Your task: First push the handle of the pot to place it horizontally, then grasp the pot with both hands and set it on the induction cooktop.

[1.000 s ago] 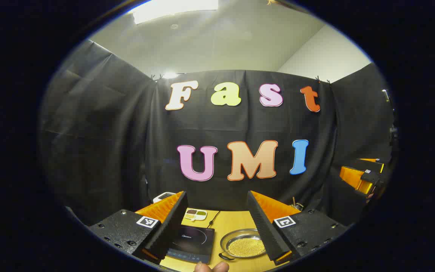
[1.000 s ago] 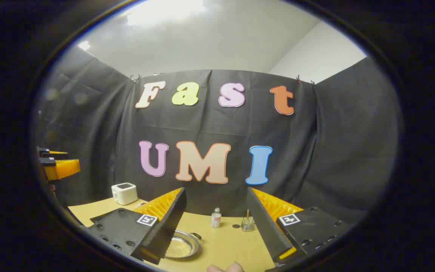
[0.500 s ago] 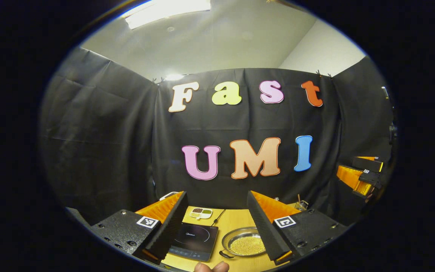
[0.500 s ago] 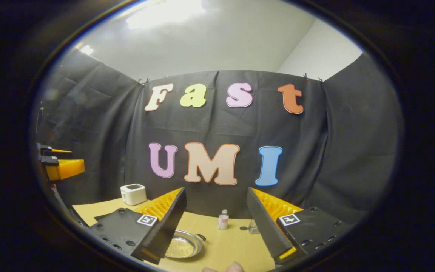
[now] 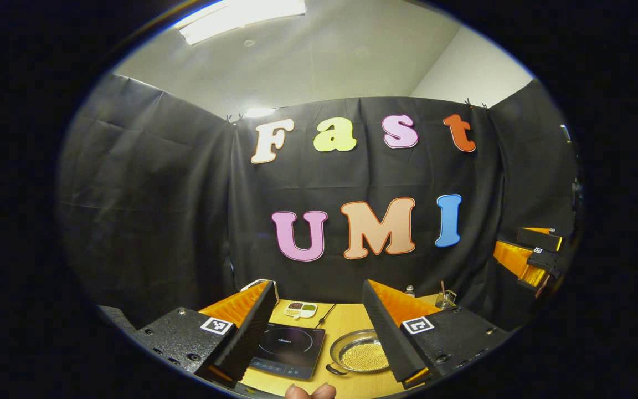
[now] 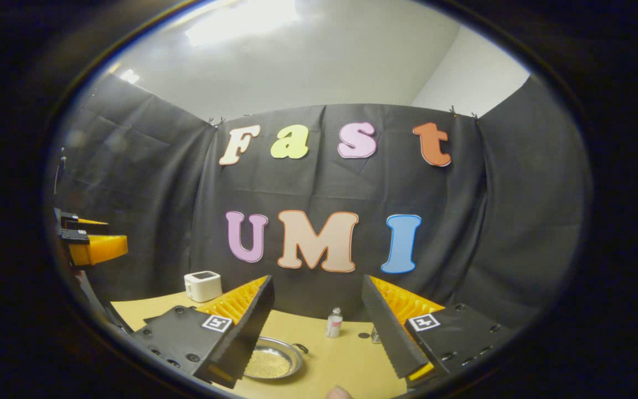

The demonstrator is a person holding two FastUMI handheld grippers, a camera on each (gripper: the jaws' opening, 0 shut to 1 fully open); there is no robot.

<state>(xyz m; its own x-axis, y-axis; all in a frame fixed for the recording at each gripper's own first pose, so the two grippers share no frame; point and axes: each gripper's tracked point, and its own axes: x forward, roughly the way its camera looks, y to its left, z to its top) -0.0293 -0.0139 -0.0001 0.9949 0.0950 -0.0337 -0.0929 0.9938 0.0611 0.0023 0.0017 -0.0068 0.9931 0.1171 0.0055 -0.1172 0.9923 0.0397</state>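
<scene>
Both tools, left tool [image 5: 318, 310] and right tool [image 6: 317, 310], have tipped downward, jaws spread, above one pot [image 5: 359, 353].

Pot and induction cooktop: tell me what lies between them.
Nothing: in the left gripper view a narrow strip of bare wooden table separates the pot from the induction cooktop beside it.

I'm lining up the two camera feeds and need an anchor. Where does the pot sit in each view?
Left gripper view: the pot lies low and right of centre, on the table, just right of the induction cooktop, partly behind the right finger of the left claw.
Right gripper view: the pot lies low and left of centre, partly behind the left finger of the right claw.
Shared landmark: the small bottle by the back wall.
</scene>
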